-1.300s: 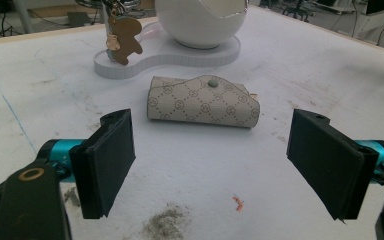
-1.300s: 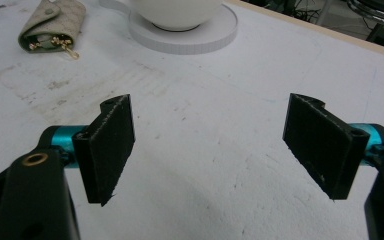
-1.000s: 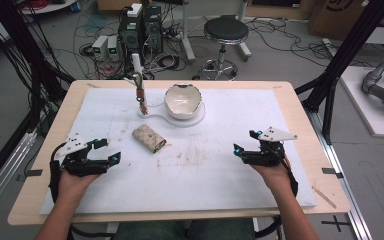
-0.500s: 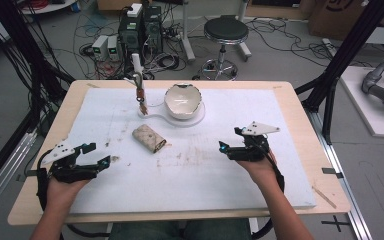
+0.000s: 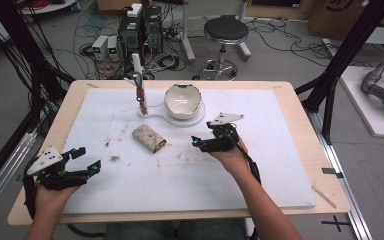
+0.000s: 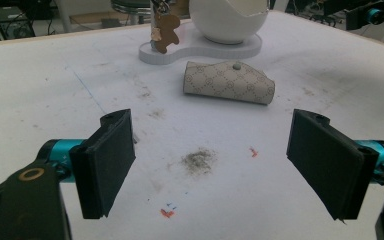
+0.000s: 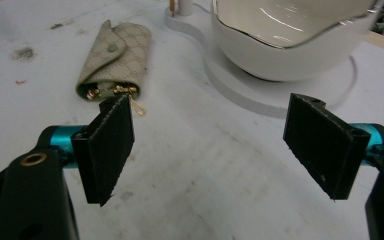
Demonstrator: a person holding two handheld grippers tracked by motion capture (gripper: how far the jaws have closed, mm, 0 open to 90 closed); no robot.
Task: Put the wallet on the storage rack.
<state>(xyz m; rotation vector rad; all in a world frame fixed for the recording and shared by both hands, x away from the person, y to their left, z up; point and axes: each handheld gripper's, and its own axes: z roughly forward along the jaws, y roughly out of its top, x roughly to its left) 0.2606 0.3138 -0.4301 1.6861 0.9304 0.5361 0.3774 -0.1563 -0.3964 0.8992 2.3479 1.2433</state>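
On the white mat [image 5: 280, 165] that covers the table, a beige monogram key pouch [image 5: 149, 138] lies flat near the centre, its snap flap closed and its open end turned toward 4 o'clock. In the right gripper view, gold key rings [image 7: 114, 91] poke out of that open end.

The right gripper [image 5: 196, 142] sits just beside the pouch at its 3 o'clock, pointing toward it, with its jaws spread wide and nothing between them. In its own view the left jaw's tip stands right in front of the pouch's open mouth, though whether it touches cannot be told.

The left gripper [image 5: 91, 161] hovers near the front left corner of the mat, at about 8 o'clock from the pouch and well apart from it. Its jaws are also wide open and empty, aimed toward the pouch. A grey smudge [image 6: 199, 161] on the mat lies between them in the left gripper view.

Behind the pouch, at 12 to 1 o'clock, a white egg-shaped bowl with a gold rim [image 5: 182, 100] rests on a flat white stand [image 5: 199, 116]. A thin post [image 5: 138, 80] rises from the left end of that stand, with a small brown bear-shaped charm [image 6: 164, 31] hanging from it.
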